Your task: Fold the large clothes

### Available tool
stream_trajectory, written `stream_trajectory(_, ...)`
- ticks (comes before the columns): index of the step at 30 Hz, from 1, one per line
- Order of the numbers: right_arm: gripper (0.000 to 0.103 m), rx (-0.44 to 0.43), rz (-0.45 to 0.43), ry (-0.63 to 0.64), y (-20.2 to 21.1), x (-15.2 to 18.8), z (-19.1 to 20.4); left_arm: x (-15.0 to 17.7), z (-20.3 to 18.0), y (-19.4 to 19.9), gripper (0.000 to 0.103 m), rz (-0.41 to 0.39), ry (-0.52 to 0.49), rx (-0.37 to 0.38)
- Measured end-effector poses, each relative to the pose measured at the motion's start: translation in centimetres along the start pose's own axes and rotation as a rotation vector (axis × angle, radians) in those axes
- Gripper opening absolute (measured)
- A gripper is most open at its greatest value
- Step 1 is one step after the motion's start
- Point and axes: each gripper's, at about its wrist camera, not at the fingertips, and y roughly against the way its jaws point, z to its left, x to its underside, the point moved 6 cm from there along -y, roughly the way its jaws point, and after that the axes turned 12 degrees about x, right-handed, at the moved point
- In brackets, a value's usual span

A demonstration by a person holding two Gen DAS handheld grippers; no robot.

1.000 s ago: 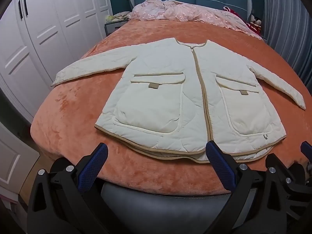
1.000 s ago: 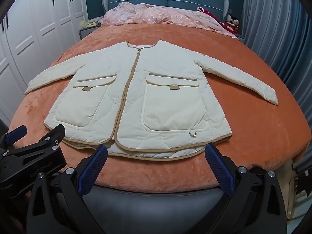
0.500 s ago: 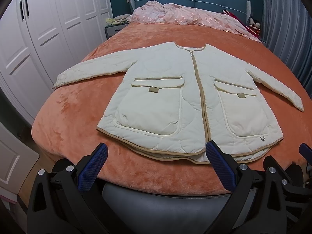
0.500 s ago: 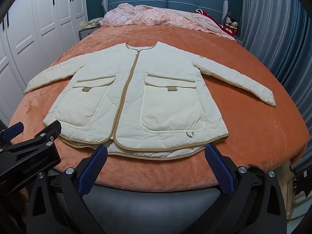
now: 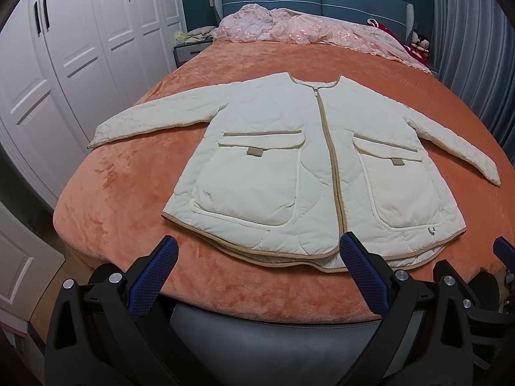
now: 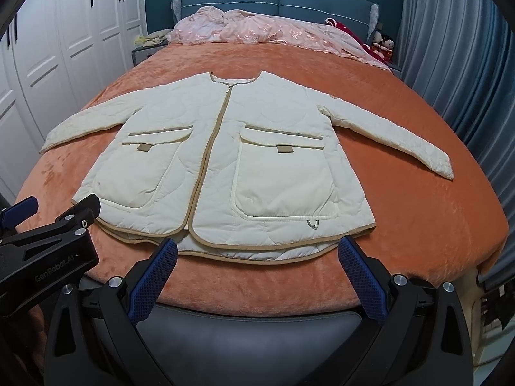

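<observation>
A cream quilted jacket (image 5: 289, 160) (image 6: 225, 160) with tan trim lies flat and zipped on the orange bed cover, both sleeves spread out, hem toward me. My left gripper (image 5: 257, 254) hangs open just short of the hem's left half, nothing between its blue pads. My right gripper (image 6: 257, 254) is open too, near the hem's right half, holding nothing. In the right wrist view the left gripper (image 6: 48, 225) shows at the left edge. The right gripper's fingertip (image 5: 503, 247) peeks in at the right of the left wrist view.
The orange bed cover (image 5: 128, 193) ends at a dark padded footboard (image 5: 273, 337) below me. A pink quilt (image 6: 273, 29) is bunched by the blue headboard. White wardrobe doors (image 5: 64, 48) stand left, blue curtains (image 6: 450, 48) right, with a nightstand (image 6: 145, 53) beside the bed.
Both grippers have drifted slightly back and up from the bed's foot, so the jacket sits a little lower and farther in view. Both stay open; the jacket has not moved.
</observation>
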Motion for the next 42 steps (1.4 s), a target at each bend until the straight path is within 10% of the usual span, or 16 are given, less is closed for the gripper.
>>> stream_trajectory(42,0.098,0.002,0.003,-0.020,0.08,0.04,-0.88,0.03,0.42,0.34,0.098,0.002,-0.002,-0.009)
